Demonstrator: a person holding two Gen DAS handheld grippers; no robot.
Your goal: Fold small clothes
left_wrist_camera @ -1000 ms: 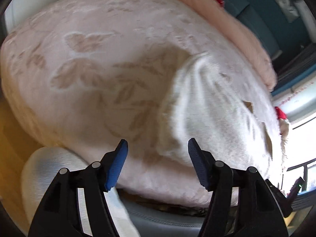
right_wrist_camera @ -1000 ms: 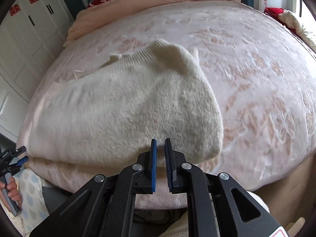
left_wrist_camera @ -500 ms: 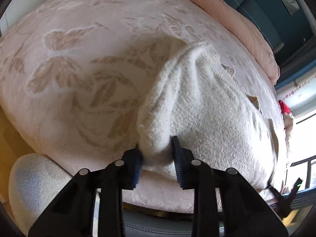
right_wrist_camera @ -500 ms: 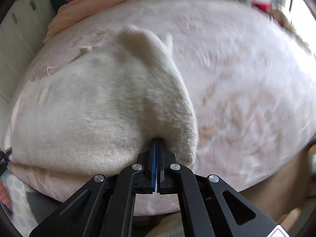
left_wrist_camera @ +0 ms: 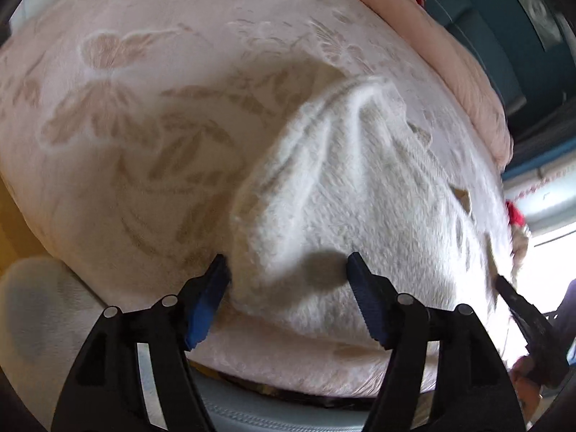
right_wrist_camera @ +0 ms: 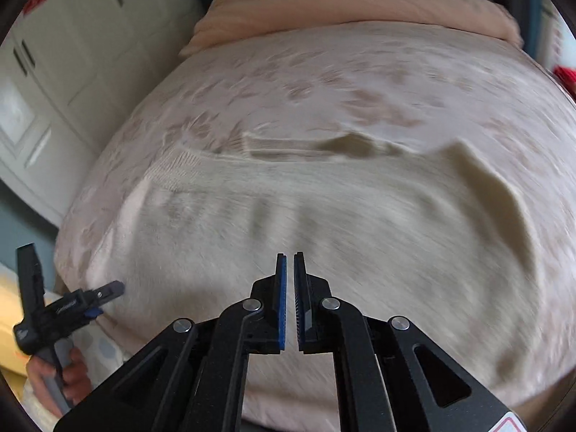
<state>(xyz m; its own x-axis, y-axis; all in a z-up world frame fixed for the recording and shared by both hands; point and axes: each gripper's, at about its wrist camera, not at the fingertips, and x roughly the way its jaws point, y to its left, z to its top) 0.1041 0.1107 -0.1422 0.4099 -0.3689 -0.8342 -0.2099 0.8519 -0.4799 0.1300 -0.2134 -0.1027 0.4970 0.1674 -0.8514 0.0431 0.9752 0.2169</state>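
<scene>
Left gripper (left_wrist_camera: pixel 288 297) was pinching the sweater (left_wrist_camera: pixel 352 216) corner & now lets go, jaws opening, pads off the cloth. Right gripper (right_wrist_camera: pixel 290 302) is closed, empty, w/ the sweater flat on the bed (left_wrist_camera: pixel 144 108) ahead. Fold's prob placed.

The left gripper (left_wrist_camera: pixel 288 288) points down and its jaws are opening wide. The right gripper (right_wrist_camera: pixel 290 300) points down too, with only a thin gap between its jaws.
</scene>
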